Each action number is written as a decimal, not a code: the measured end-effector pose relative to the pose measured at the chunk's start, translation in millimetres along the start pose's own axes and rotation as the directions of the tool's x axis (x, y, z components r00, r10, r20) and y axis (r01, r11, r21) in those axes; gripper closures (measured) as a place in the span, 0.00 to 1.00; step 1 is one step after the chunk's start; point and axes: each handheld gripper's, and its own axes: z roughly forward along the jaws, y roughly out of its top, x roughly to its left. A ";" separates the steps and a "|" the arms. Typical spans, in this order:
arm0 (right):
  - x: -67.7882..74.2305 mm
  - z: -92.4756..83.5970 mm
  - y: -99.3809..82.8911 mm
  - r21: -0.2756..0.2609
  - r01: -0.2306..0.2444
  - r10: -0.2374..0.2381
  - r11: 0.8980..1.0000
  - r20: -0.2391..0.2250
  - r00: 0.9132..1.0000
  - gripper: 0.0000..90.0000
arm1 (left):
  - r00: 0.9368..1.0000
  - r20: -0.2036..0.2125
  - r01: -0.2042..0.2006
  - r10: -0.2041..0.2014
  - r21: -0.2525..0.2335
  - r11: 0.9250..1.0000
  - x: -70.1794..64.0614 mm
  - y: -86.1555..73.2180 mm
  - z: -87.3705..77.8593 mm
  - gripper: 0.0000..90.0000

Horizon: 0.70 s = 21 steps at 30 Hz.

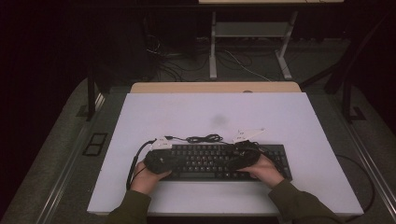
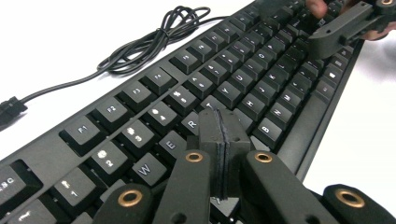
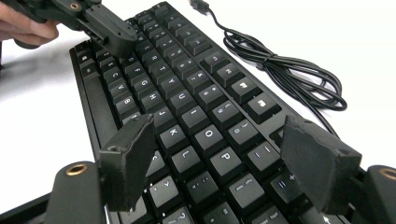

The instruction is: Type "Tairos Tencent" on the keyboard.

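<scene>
keyboard (image 2: 261, 88) looks stiff, fairly light; left gripper (image 2: 219, 126) pinched together over its keys, right gripper (image 3: 219, 158) spread apart above, grab the edges

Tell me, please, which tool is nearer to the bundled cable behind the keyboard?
The right tool, I think: the cable bundle lies just beyond it, while the left tool sits farther away at the keyboard's other end.

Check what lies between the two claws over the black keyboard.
Bare rows of keys on the black keyboard lie between the shut left claw and the open right claw, as seen in the high view.
</scene>
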 end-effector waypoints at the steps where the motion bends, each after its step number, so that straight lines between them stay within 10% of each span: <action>1: -0.1 -0.5 -0.5 -0.002 -0.002 0.002 1.000 0.001 1.000 0.29 | 1.000 -0.003 0.001 -0.001 0.000 1.000 0.8 0.4 0.3 0.99; 21: -2.0 -8.9 -6.9 -0.012 -0.019 0.019 1.000 0.027 0.999 0.29 | 0.999 -0.047 -0.005 0.005 0.014 1.000 12.7 3.9 3.5 0.99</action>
